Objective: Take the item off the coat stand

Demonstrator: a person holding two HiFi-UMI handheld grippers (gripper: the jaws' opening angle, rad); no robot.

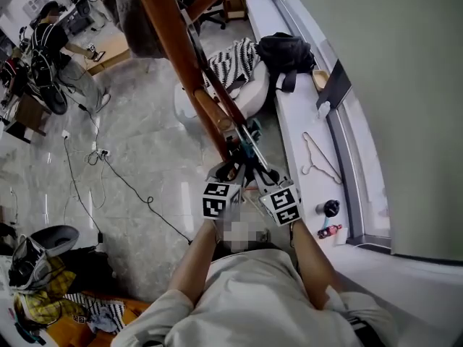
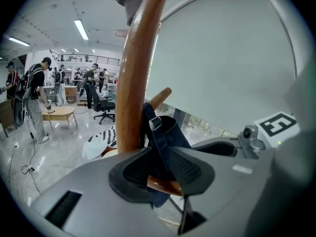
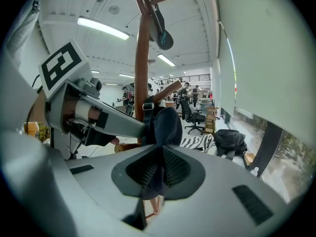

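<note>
You have one coat stand (image 1: 181,56) in front of you, two grippers on it, and one navy item (image 3: 168,125) hanging against its pole. Both your arms reach forward, with the grippers side by side and nearly touching. Your right gripper (image 3: 159,169) is pinched tight on the item's cloth. Your left gripper (image 2: 160,169) has its jaws a little apart around the item's buckled strap (image 2: 157,132) and a wooden peg (image 2: 163,185), not squeezing. On your right a white ledge (image 1: 304,136) runs close beside the stand. On your left the floor (image 1: 137,157) lies open, with cables (image 1: 130,186) trailing across it.
</note>
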